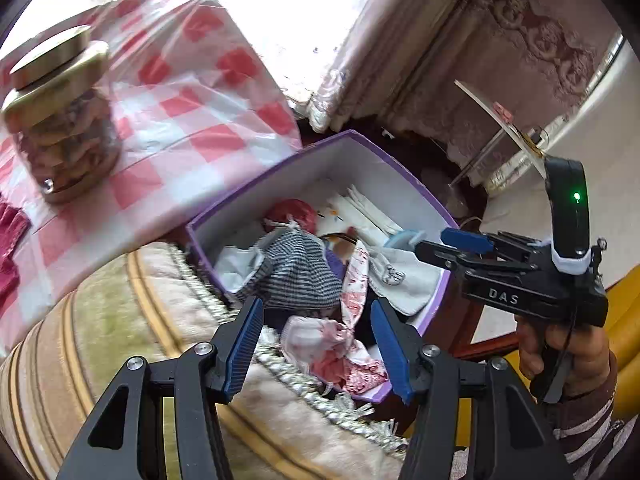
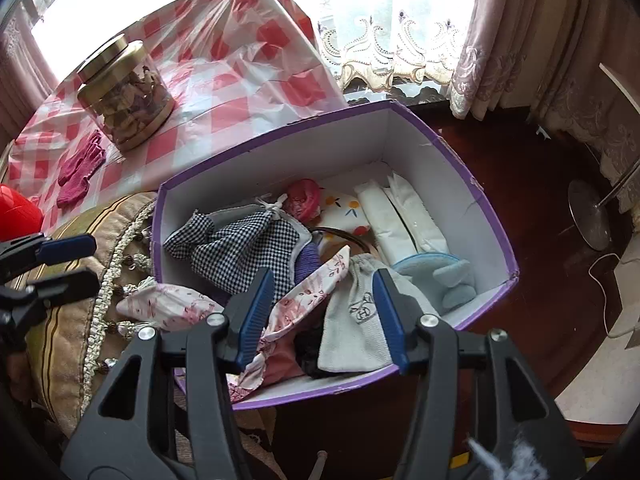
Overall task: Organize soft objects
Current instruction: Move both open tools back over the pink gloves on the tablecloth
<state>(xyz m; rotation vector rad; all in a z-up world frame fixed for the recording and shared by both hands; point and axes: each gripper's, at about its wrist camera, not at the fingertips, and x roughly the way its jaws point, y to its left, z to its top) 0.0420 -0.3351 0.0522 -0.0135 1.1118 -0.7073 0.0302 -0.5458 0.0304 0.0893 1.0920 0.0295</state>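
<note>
A purple box (image 2: 472, 184) with white inside holds several soft things: a black-and-white checked pouch (image 2: 244, 244), a pink floral cloth (image 2: 304, 300) draped over its near wall, a grey pouch (image 2: 356, 320), a light blue sponge (image 2: 444, 276) and white packets (image 2: 400, 216). The box also shows in the left wrist view (image 1: 356, 148). My right gripper (image 2: 320, 320) is open and empty above the box's near side. My left gripper (image 1: 318, 344) is open and empty above the floral cloth (image 1: 340, 348). A dark red glove (image 2: 82, 168) lies on the checked tablecloth.
A glass jar with a gold lid (image 2: 124, 92) stands on the red-and-white checked table (image 2: 248, 80). A striped fringed cushion (image 2: 80, 300) lies left of the box. A red object (image 2: 16, 212) is at the far left. Curtains (image 2: 520, 40) and a lamp base (image 2: 592, 216) are at the right.
</note>
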